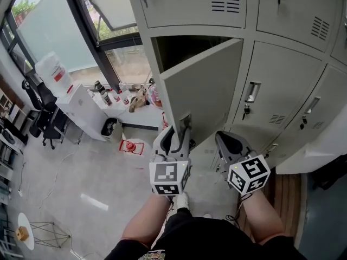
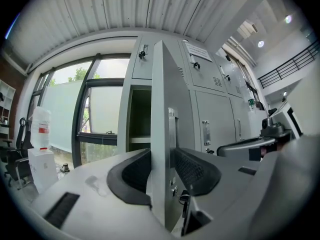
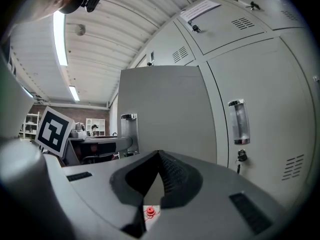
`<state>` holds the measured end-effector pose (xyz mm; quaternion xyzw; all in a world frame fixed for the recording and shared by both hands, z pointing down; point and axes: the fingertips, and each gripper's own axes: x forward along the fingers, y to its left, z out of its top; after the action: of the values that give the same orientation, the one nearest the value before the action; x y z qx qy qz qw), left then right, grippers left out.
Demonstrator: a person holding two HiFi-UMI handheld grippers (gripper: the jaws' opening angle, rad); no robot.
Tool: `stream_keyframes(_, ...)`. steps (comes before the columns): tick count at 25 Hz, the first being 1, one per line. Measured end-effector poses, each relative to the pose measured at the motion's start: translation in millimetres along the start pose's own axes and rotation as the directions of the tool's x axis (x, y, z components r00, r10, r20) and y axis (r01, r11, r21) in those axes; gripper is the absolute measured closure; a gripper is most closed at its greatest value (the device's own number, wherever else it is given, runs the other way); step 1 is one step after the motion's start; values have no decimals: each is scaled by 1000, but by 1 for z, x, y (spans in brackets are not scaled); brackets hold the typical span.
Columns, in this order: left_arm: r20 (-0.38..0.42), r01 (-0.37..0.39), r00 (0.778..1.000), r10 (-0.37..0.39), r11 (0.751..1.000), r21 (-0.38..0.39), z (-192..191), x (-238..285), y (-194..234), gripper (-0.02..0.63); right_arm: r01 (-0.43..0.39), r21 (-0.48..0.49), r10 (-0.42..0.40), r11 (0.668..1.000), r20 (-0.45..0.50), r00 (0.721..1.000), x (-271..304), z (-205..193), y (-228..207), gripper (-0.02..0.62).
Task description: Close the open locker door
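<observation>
The grey locker door stands about half open in front of its dark compartment. My left gripper straddles the door's free edge near the recessed handle. In the left gripper view the door runs upright between the two pads of that gripper, whose jaws stand apart. A key hangs from the door's lock. My right gripper is to the right, at the door's outer face, apart from it. In its own view its tips meet with nothing between them, and the door fills the middle.
Closed lockers lie right of the open one, each with a handle and lock. Left are a tall window, a white cabinet bearing a water jug, a low shelf with bottles, a red item on the floor and a black chair.
</observation>
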<state>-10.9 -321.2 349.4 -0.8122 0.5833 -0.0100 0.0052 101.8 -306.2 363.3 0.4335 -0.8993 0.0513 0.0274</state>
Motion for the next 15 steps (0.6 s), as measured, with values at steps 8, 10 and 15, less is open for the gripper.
stream_keyframes(8, 9, -44, 999, 44, 999, -4, -1, 20, 34, 460, -5, -10, 5, 1000, -6, 1000, 33, 4, 0, 543)
stream_keyframes(10, 8, -51, 999, 51, 999, -1, -1, 25, 40, 460, -6, -9, 6, 1000, -7, 1000, 40, 5, 0, 543)
stream_keyframes(15, 4, -66, 998, 66, 998, -4, -1, 38, 55, 460, -5, -8, 5, 1000, -7, 1000, 53, 7, -3, 543)
